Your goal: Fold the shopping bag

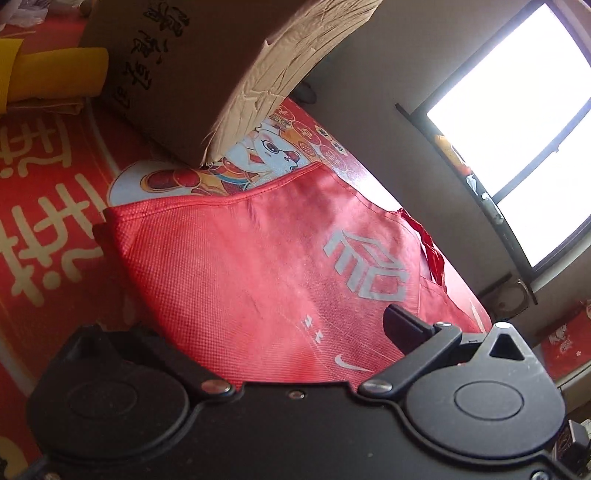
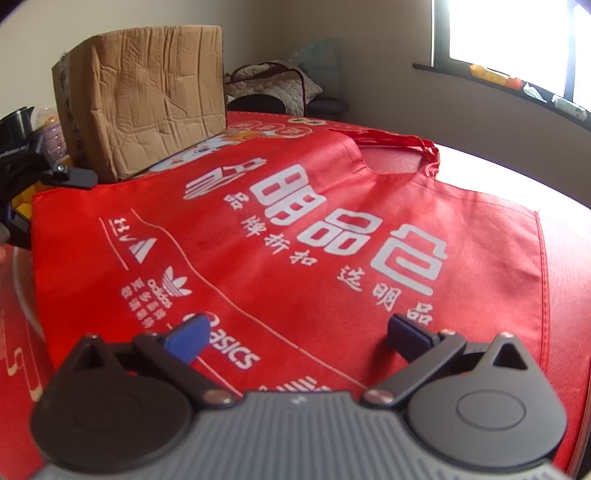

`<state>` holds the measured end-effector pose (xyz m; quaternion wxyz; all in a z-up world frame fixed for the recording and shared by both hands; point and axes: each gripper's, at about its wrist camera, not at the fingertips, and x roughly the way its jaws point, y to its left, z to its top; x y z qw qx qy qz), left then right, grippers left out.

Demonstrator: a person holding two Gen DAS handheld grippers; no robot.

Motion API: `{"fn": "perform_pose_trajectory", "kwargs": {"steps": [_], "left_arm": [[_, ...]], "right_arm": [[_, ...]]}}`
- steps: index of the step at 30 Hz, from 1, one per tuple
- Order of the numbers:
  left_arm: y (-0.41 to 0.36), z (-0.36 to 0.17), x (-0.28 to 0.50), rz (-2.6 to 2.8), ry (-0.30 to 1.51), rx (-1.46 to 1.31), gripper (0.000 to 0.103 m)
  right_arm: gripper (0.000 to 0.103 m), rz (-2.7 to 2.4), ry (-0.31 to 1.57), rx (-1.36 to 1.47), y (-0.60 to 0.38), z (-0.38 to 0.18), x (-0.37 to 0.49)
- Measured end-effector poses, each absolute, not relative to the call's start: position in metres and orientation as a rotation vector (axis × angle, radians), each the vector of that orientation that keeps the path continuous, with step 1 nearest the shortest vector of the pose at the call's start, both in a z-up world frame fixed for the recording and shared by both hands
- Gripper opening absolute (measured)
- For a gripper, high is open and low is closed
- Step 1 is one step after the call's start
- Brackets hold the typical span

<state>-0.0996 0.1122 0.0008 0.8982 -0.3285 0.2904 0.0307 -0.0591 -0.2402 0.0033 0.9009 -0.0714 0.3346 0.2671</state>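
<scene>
A red non-woven shopping bag (image 2: 295, 229) with white printed logos lies flat on the red-clothed table, its handles (image 2: 413, 142) at the far end. In the left wrist view the bag (image 1: 258, 266) fills the middle. My left gripper (image 1: 258, 317) is open, its jaws wide at the bag's side edge; only the right finger (image 1: 402, 325) shows clearly, the left one is hidden under the fabric. It also shows at the left edge of the right wrist view (image 2: 55, 177). My right gripper (image 2: 295, 332) is open over the bag's near edge, holding nothing.
A worn cardboard box (image 2: 147, 103) stands on the table just beyond the bag's far left corner. Yellow items (image 1: 55, 74) lie behind it. The tablecloth (image 1: 48, 221) has large white characters. A window (image 2: 517, 33) and sill are at the right.
</scene>
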Motion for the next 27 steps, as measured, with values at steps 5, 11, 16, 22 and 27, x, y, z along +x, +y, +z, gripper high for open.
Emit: {"fn": "perform_pose_trajectory", "kwargs": {"steps": [5, 11, 16, 22, 27], "left_arm": [[0.102, -0.004, -0.094, 0.052, 0.646, -0.605, 0.029], [0.105, -0.006, -0.107, 0.023, 0.631, -0.586, 0.007], [0.089, 0.017, -0.130, 0.037, 0.525, -0.396, 0.007], [0.079, 0.053, -0.143, 0.104, 0.399, -0.252, 0.008], [0.061, 0.073, -0.154, 0.130, 0.325, -0.144, 0.007]], "right_arm": [[0.102, 0.562, 0.688, -0.143, -0.235, 0.004, -0.060], [0.102, 0.572, 0.648, -0.104, -0.238, 0.008, -0.060], [0.102, 0.593, 0.505, 0.021, -0.262, 0.034, -0.069], [0.102, 0.542, 0.362, 0.103, -0.296, 0.059, -0.080], [0.078, 0.523, 0.377, 0.203, -0.327, 0.065, -0.075]]}}
